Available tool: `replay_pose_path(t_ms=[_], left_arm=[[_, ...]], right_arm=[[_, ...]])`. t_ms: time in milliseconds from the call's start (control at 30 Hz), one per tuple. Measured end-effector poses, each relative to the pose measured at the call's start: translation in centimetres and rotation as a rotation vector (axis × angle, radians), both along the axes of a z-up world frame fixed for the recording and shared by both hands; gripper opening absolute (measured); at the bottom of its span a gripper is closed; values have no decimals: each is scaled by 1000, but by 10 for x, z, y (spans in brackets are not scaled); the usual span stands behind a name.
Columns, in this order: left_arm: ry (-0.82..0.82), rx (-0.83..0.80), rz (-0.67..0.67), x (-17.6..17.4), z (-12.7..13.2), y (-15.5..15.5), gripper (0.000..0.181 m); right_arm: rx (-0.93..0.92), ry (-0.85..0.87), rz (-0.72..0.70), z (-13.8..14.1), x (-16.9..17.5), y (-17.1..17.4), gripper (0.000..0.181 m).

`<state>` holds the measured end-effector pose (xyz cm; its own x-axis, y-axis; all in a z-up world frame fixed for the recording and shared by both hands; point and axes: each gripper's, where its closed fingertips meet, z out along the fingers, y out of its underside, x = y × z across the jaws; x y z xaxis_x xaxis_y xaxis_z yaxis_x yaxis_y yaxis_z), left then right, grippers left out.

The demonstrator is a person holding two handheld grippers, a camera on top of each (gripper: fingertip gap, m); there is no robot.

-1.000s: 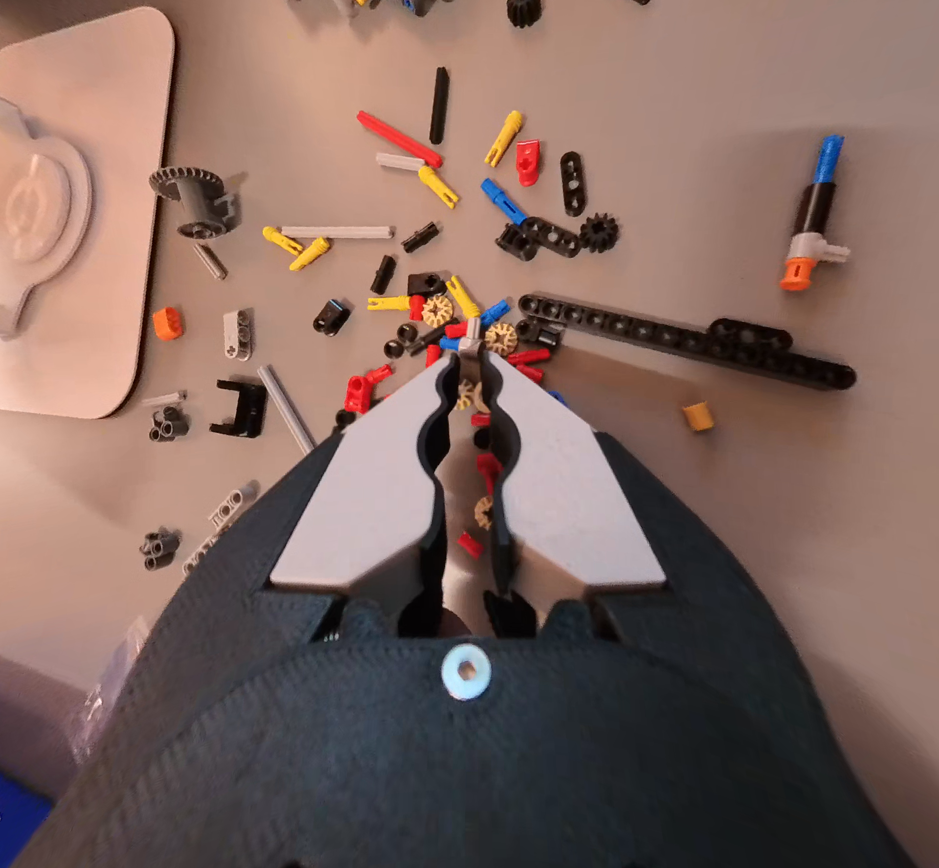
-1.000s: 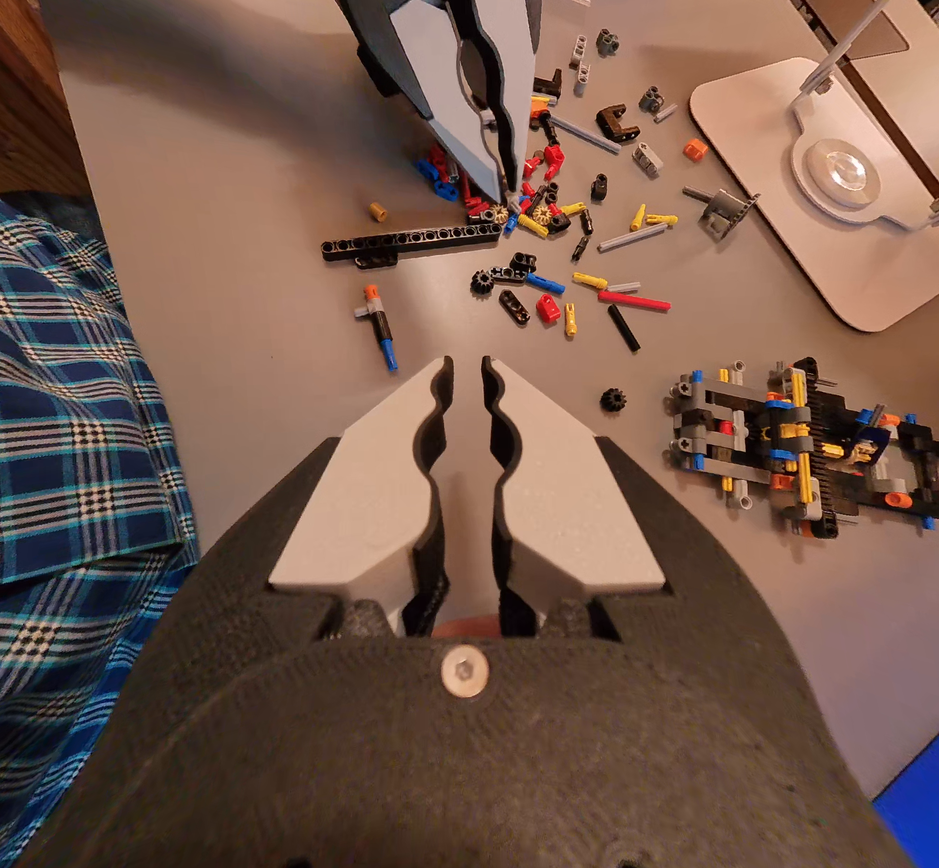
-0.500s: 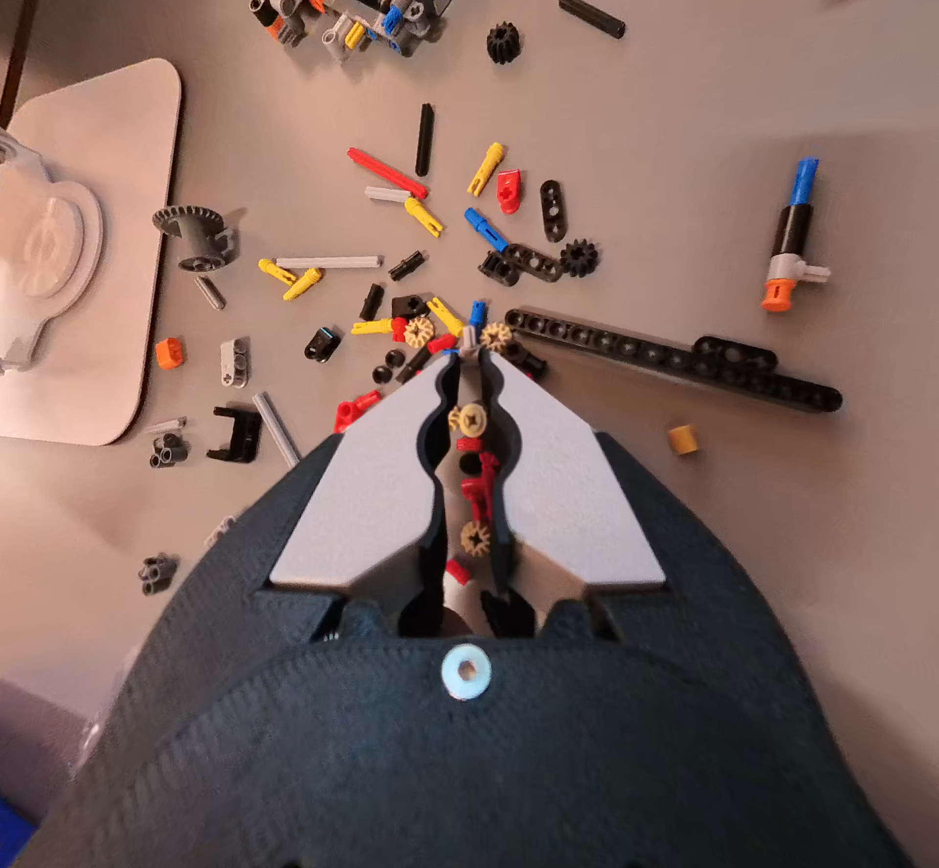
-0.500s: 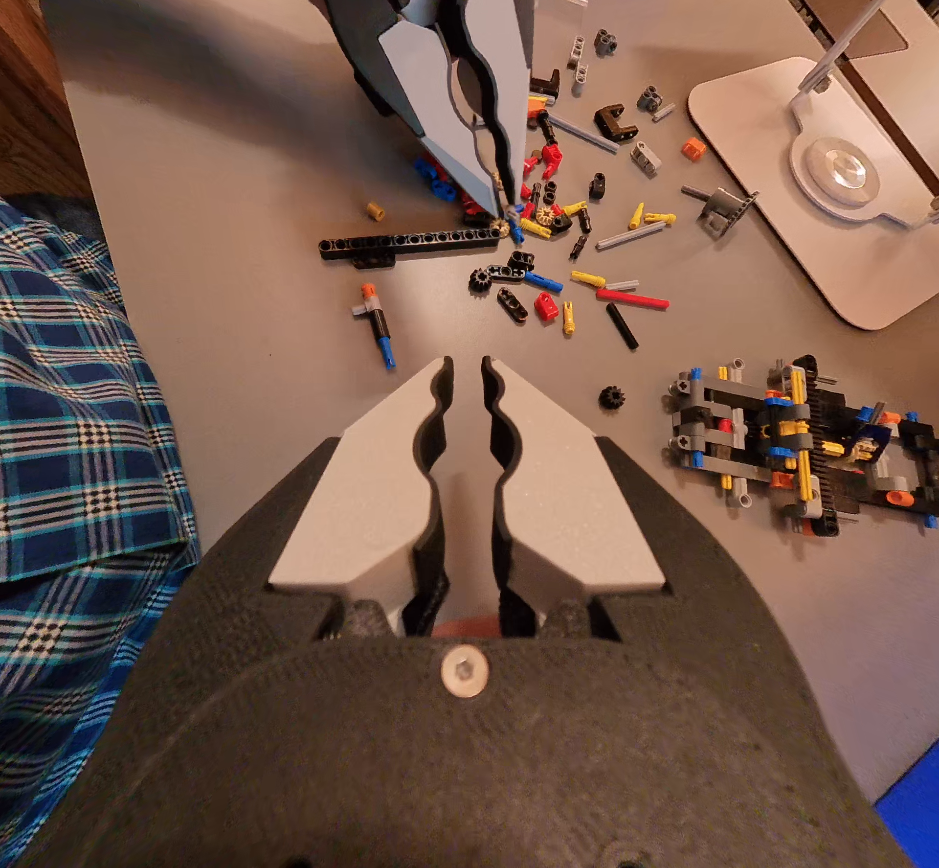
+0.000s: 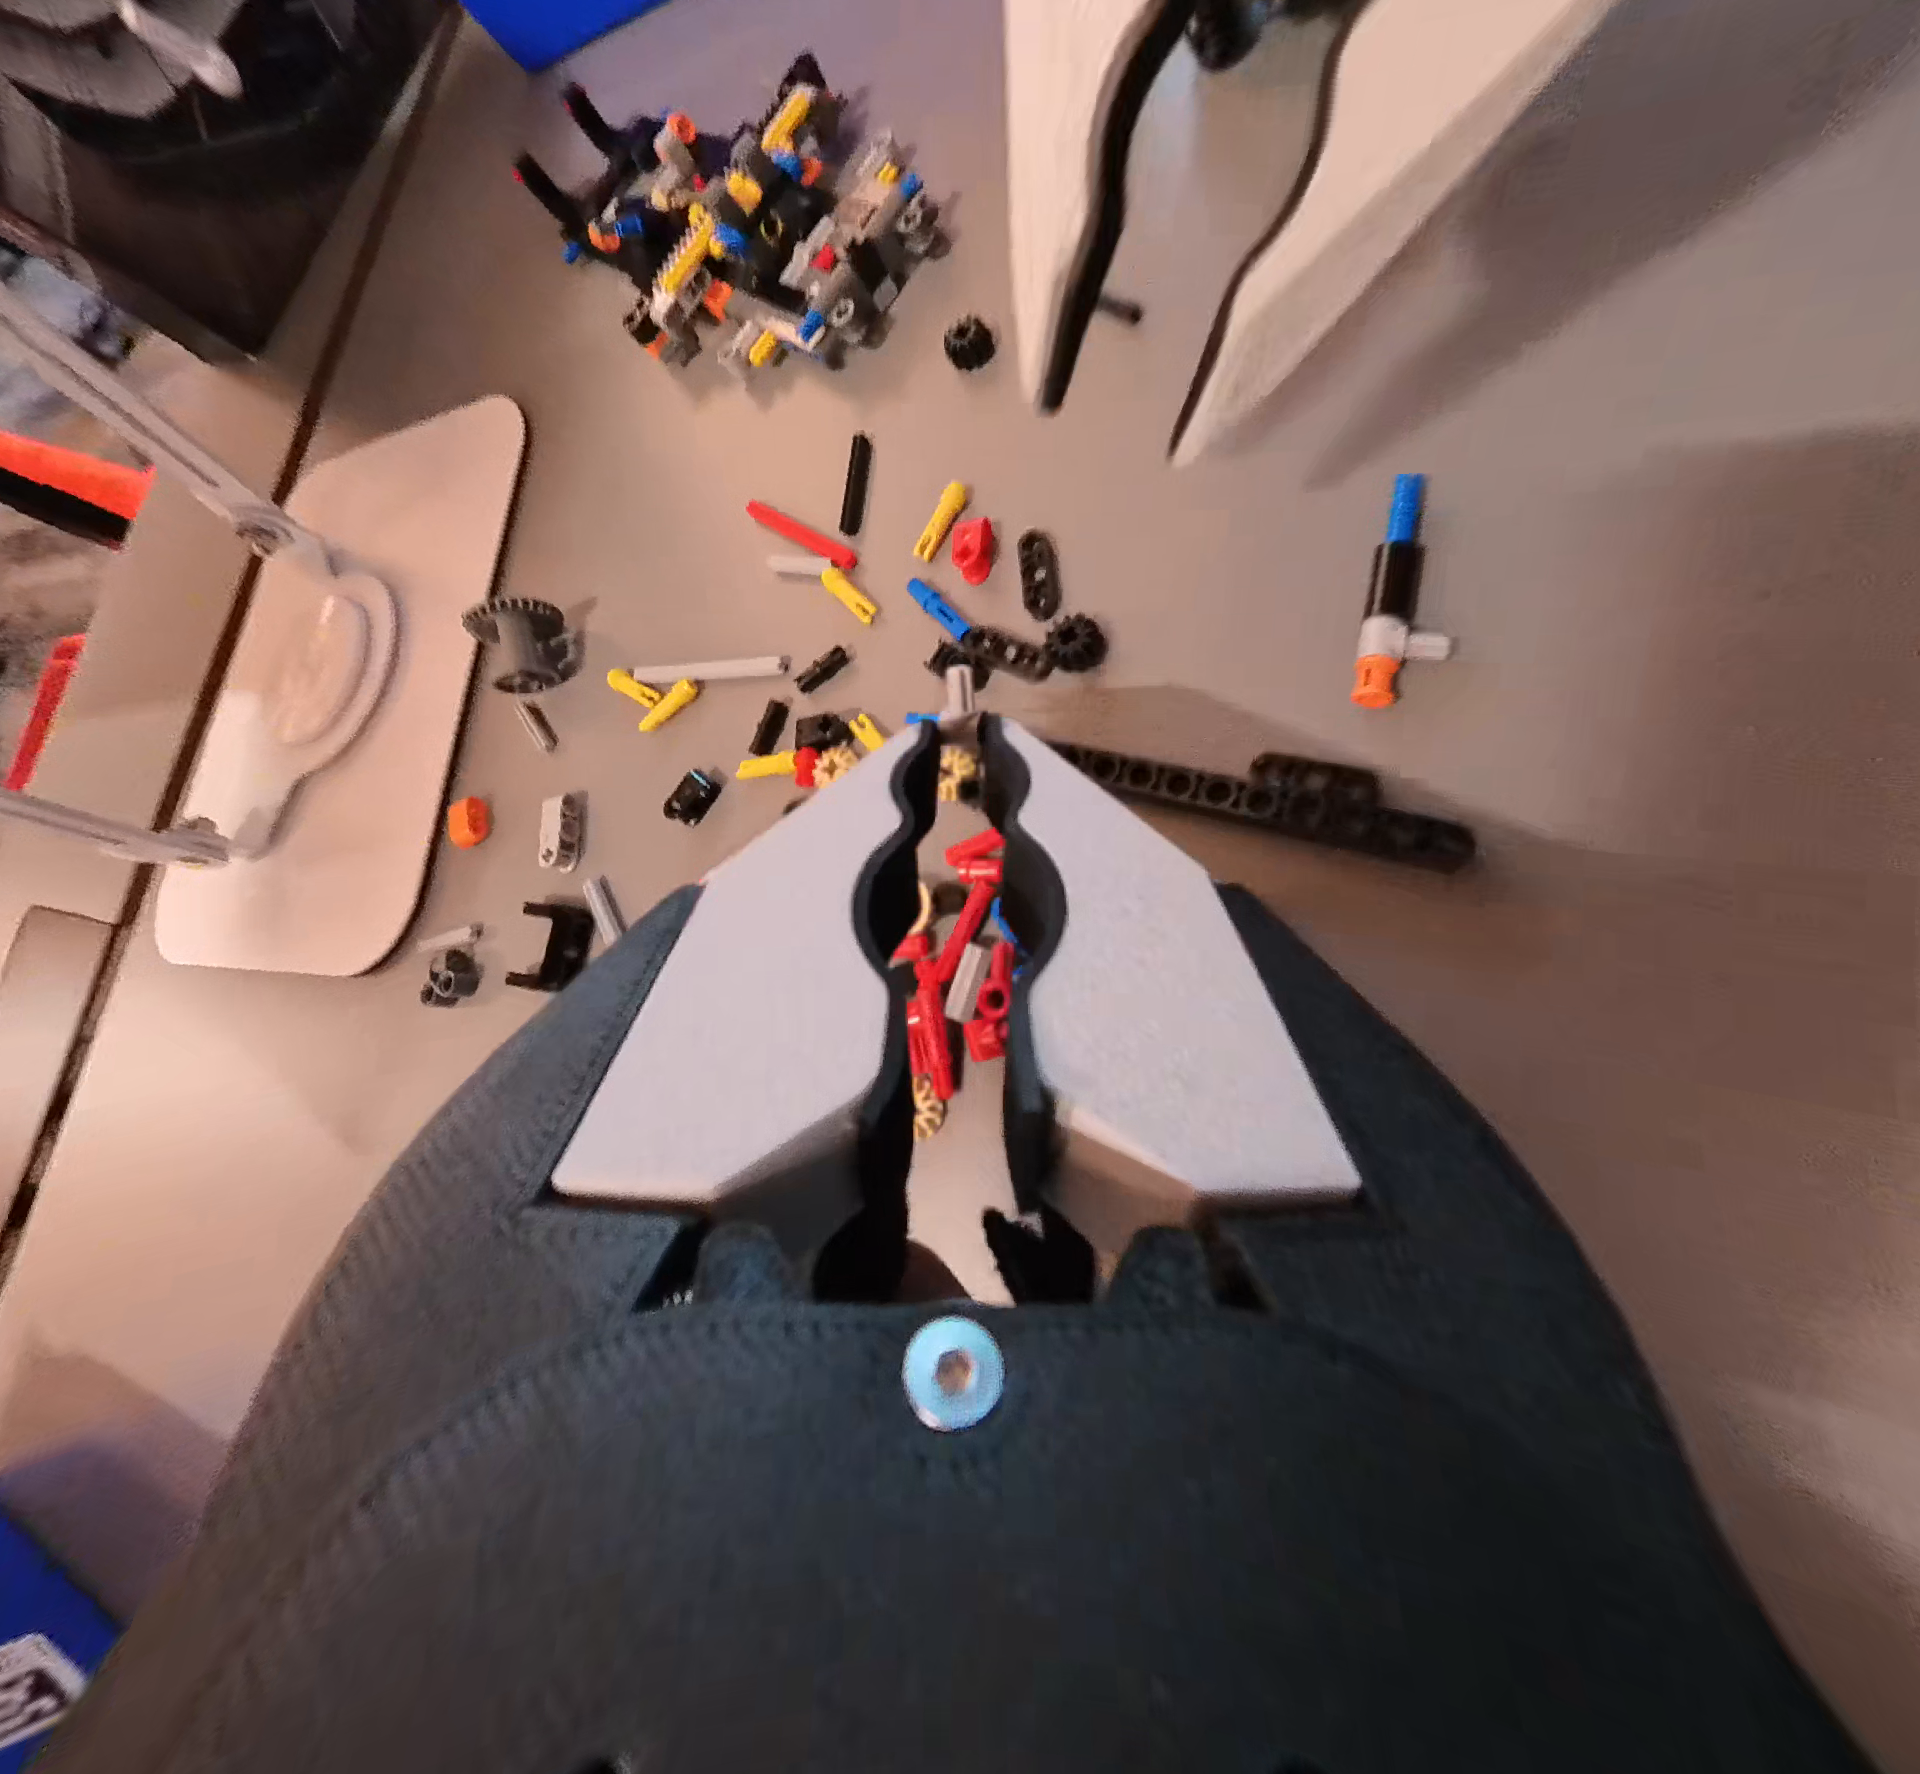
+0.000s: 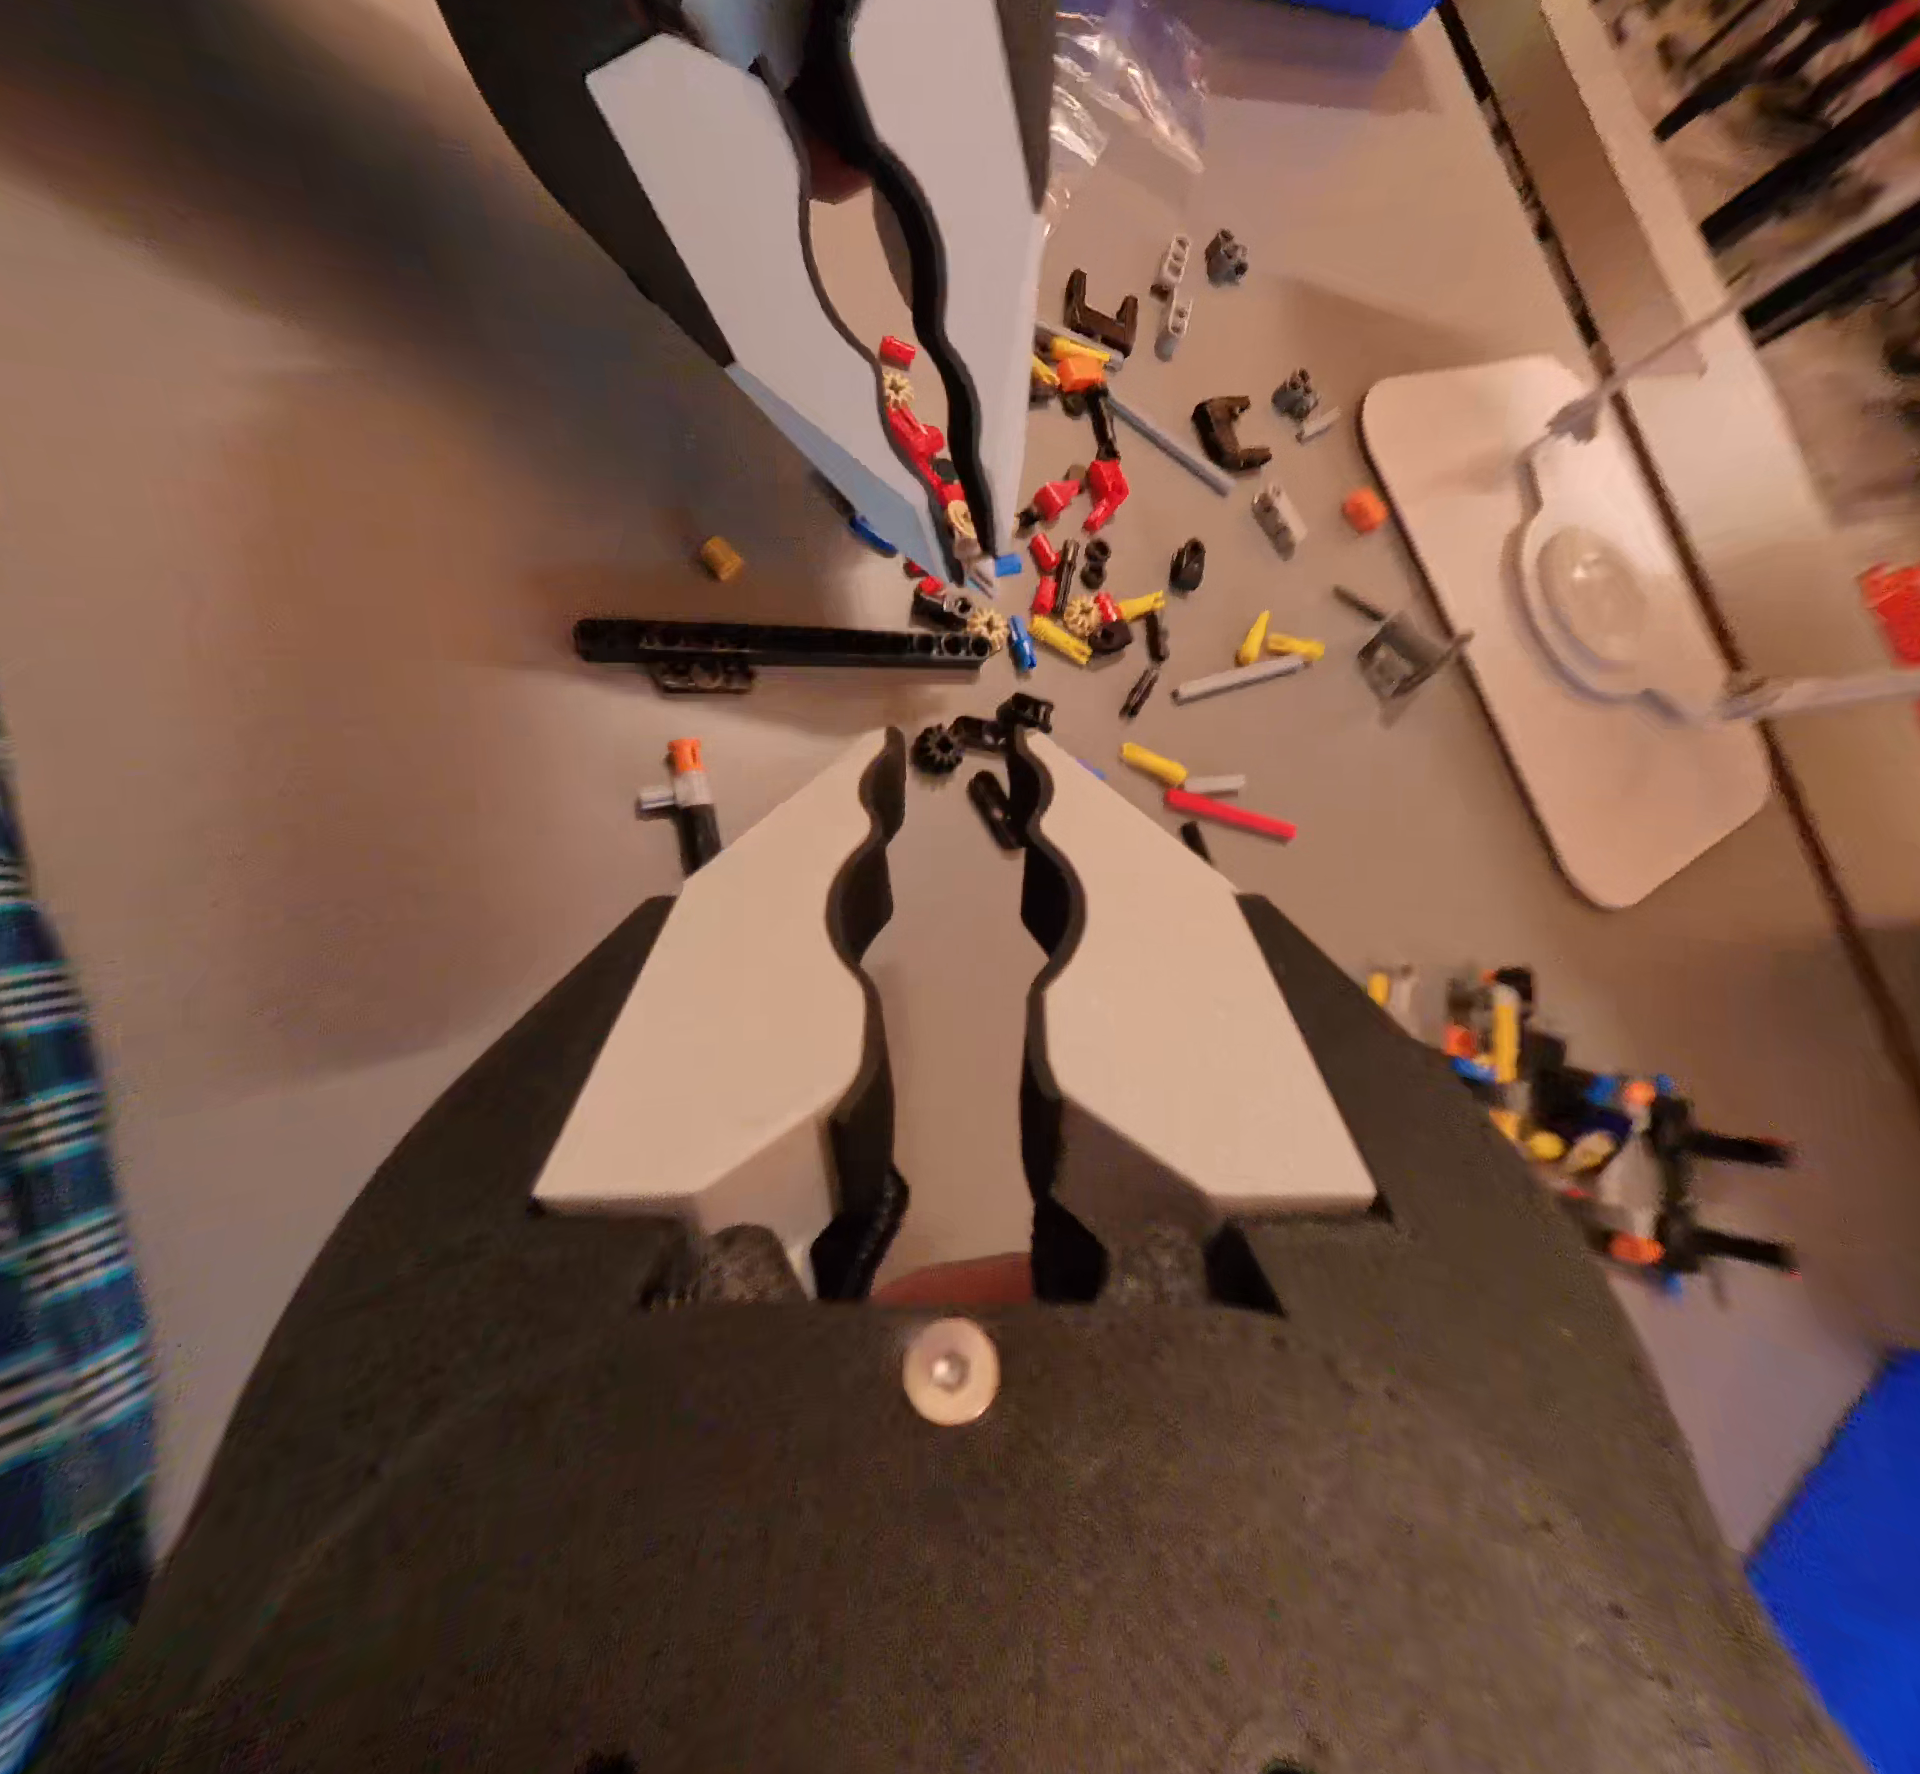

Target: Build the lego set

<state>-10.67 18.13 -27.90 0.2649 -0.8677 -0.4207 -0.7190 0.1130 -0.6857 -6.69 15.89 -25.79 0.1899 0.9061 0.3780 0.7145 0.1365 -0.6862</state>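
Between left gripper [image 5: 957,725] tips, grey pin [image 5: 957,688]

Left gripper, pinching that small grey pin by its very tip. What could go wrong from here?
1. The left gripper holds the grey pin only at the fingertips, so it may twist or drop into the loose parts below.
2. The right gripper is open and close by; the two could collide.
3. Both views are motion-blurred, so aligning a handover looks hard.

Left hand-held gripper [image 5: 958,722] lifted with small grey pin [image 5: 957,688] pinched, right hand-held gripper [image 6: 954,756] wider apart, moved toward it.
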Motion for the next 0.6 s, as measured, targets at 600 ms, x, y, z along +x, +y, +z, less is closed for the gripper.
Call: replay_pose_path(t_ms=[600], left_arm=[[44,238,-134,25,22,-19,6]], right_arm=[[-45,20,48,0,-15,1,1]])
